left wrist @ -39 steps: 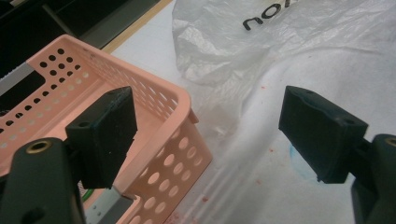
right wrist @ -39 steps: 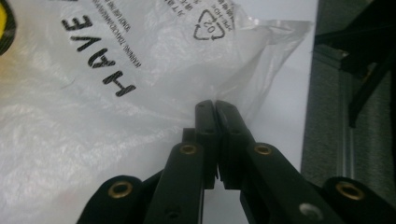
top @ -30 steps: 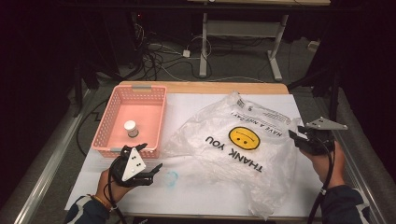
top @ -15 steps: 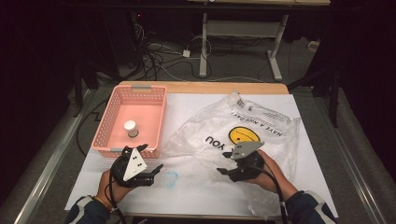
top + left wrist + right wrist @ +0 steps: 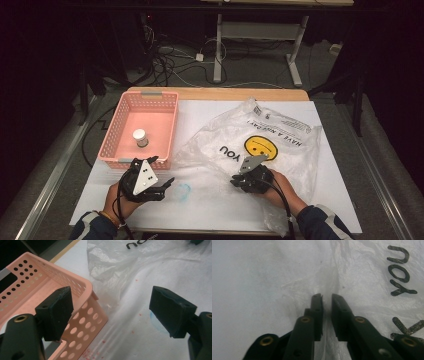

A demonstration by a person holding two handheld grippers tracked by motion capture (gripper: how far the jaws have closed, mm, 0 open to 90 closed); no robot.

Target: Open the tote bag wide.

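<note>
Fingers: right gripper (image 5: 239, 181) nearly pressed together, pinching a fold of the plastic bag (image 5: 260, 145) at its near edge, likely to lift or open it; left gripper (image 5: 167, 186) spread wide, empty, waiting just near the basket's (image 5: 120, 130) corner. Count: one bag, centre-right tabletop (image 5: 200, 107); one pink basket, far left; one small white jar (image 5: 140, 137) inside.
</note>
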